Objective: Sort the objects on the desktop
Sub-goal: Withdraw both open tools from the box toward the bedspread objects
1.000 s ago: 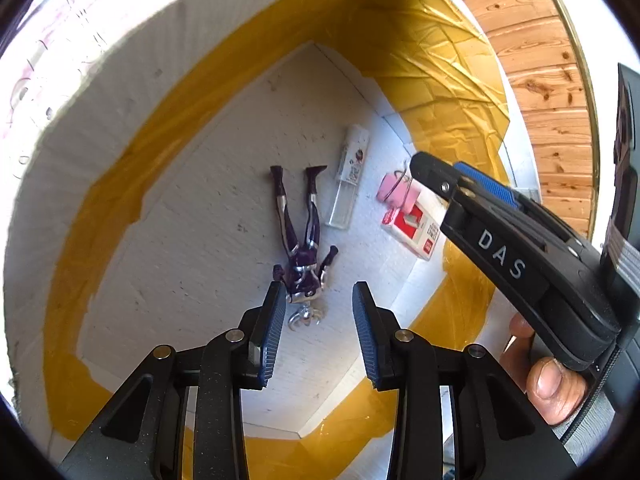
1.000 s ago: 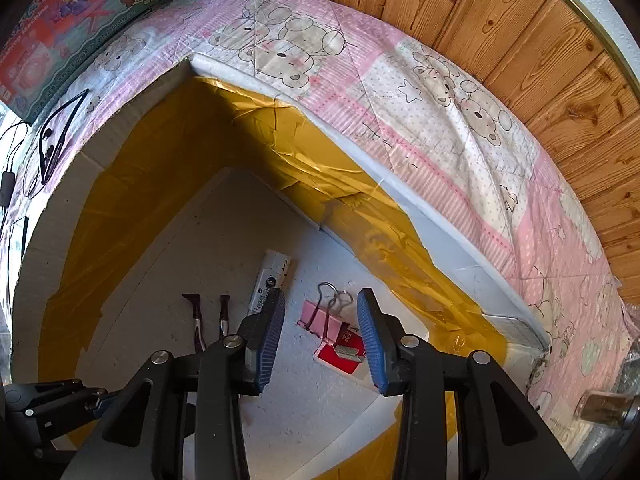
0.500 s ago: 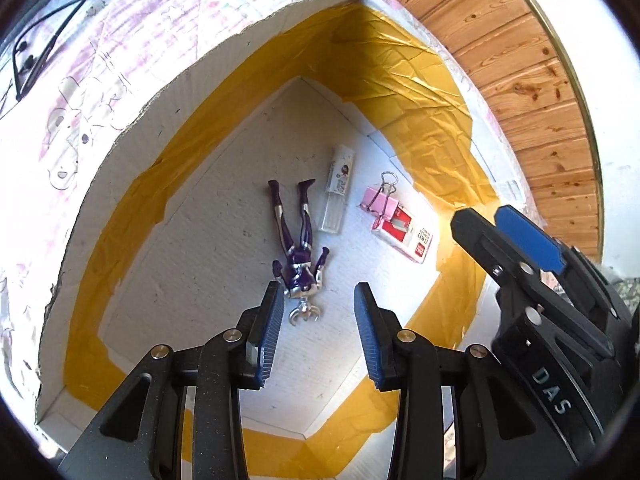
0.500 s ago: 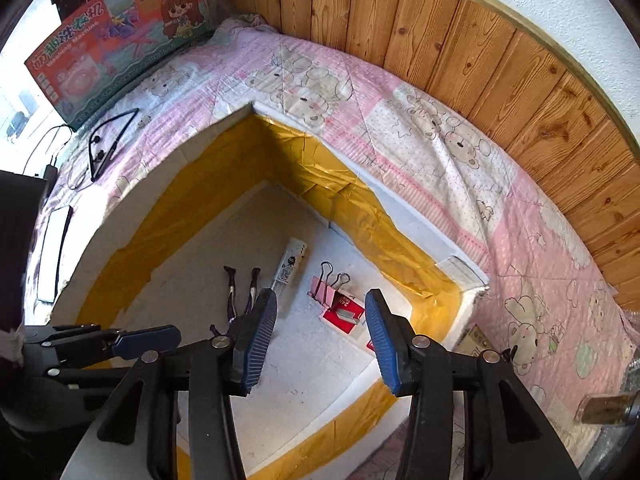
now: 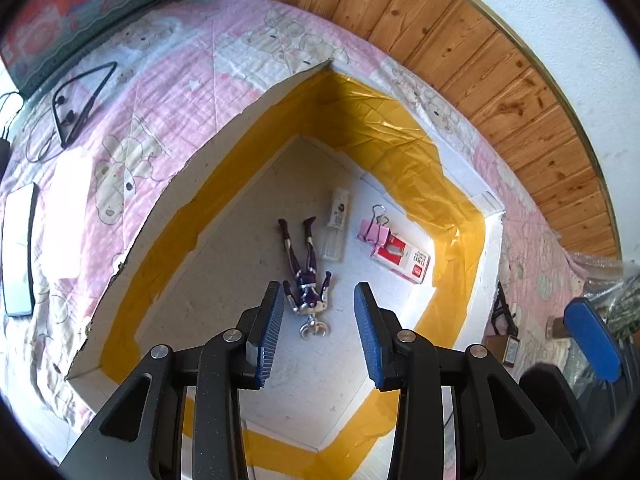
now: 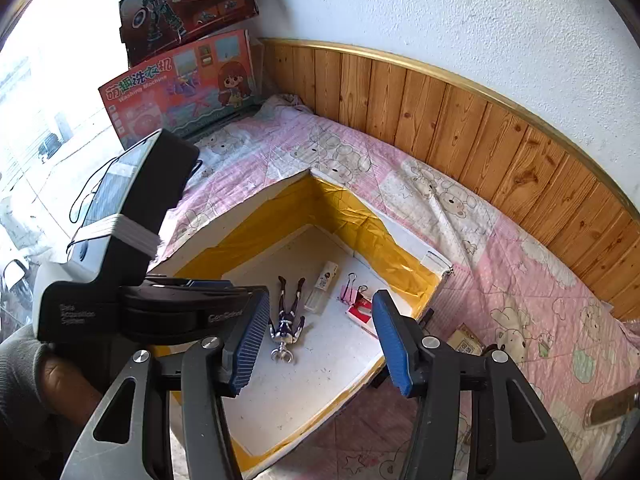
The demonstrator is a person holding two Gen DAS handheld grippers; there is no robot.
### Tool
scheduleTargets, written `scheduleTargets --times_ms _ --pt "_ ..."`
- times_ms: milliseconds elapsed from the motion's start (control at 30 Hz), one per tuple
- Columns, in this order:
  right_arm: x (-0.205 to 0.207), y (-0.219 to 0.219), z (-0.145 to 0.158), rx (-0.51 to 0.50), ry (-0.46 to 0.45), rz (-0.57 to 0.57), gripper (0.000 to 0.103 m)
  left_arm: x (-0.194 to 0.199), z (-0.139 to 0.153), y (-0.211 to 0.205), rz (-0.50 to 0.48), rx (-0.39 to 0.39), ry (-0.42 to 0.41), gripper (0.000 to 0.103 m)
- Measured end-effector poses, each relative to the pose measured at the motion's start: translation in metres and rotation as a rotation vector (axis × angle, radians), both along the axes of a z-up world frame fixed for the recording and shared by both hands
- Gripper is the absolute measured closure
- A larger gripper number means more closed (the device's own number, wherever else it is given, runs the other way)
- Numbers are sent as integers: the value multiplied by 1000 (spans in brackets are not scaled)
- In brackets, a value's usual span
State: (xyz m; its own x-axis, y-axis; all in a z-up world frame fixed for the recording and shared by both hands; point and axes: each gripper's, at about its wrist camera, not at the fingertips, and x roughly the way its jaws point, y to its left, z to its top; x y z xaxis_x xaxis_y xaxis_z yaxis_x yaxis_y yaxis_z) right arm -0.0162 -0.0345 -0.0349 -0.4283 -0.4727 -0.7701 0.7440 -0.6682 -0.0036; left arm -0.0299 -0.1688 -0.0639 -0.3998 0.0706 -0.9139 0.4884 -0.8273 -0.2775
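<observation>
A bed covered with a pink quilt printed with bears fills most of both views, backed by a knotty wooden wall panel. On it sits one shallow white box lined with yellow tape; its near edge is cut off behind the gripper bodies in both views.

Two toy cartons lean at the head of the bed; the upper, dark one is partly cropped.

The left gripper hangs above the box with its blue pads spread and nothing between them. The right gripper has just been opening; its pads stand wide, also empty. In the right wrist view the left tool's black housing hides the box's left side, and a sleeve with part of a hand shows below it.

Four objects lie on the box floor. One purple and silver toy figure lies flat, feet pointing away. Just beside its legs lies one white tube with a clear end. One red and white small carton sits to the right, its print too small to read. One pink binder clip touches that carton's far end; in the right wrist view a pad partly covers the carton.
</observation>
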Motion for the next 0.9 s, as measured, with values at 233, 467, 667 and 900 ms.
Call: scheduleTargets --times_ms 233,467,667,900 --pt "32 34 15 -43 111 32 44 7 12 15 27 -90 44 64" --pt "39 71 17 -163 83 15 40 14 28 31 13 -156 93 64" --pt "39 94 20 -233 64 0 39 19 46 48 4 -210 161 64" --pt "46 117 21 -280 53 9 39 17 58 76 -44 -261 219 64"
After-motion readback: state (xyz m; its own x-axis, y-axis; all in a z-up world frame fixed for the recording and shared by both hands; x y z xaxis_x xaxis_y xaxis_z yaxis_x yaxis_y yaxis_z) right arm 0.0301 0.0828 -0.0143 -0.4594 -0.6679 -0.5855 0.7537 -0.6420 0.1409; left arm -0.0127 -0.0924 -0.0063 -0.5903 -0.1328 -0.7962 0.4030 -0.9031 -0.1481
